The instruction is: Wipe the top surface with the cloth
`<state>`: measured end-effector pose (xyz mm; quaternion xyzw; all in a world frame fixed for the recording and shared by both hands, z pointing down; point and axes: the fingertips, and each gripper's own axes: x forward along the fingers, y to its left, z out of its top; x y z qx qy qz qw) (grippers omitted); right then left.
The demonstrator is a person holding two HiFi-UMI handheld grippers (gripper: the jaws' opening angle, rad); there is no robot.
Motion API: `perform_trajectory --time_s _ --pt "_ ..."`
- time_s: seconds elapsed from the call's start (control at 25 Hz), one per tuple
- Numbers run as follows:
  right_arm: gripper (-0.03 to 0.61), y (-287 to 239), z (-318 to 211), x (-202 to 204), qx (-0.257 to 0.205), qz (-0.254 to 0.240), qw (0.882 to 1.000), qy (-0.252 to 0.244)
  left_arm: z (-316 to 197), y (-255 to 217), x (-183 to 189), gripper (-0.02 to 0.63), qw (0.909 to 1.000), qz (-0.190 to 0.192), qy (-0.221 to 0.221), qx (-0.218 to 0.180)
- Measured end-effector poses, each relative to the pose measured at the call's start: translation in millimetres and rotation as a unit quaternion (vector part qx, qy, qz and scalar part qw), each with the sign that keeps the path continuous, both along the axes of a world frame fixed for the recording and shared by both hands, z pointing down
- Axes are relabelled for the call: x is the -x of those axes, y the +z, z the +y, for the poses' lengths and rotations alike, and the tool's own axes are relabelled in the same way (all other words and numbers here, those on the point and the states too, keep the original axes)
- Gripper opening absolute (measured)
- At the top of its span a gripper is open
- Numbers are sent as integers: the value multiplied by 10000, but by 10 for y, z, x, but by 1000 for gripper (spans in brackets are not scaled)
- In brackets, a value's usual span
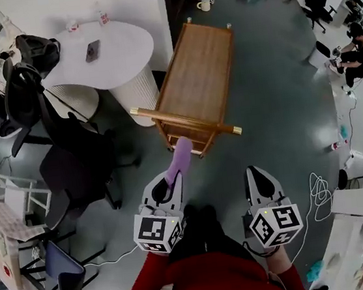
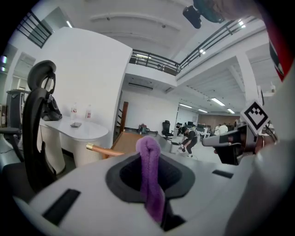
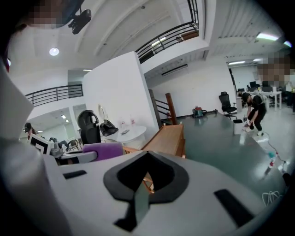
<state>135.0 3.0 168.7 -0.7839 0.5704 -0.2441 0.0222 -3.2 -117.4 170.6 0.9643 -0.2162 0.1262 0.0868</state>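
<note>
Purple cloth [image 1: 181,155]: fuzzy, folded into narrow strip, poking out of left gripper [image 1: 173,177], clamped tight. Right gripper [image 1: 256,174] jaws together, holding nothing. Wooden cart [image 1: 200,80] just ahead.

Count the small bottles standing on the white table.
2. Both stand along the far edge of the white table: the first bottle beside the black bag, the second bottle further right, beyond the phone. The bag could hide more.
</note>
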Motion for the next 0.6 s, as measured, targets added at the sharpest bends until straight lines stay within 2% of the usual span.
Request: perform_trajectory --time_s 0.28,0.4,0.52,0.6 --pt "3 276 246 -117 293 -332 9980 449 67 223 -364 48 9988 -125 449 138" --pt "3 364 344 -156 434 -426 9960 650 286 180 -808 48 9928 65 1175 208" --pt "3 396 473 -164 559 -477 9942 787 646 87 -1303 48 9799 239 1965 266" --pt "3 416 544 -170 574 -475 9936 848 807 128 -1542 48 9733 227 2278 196"
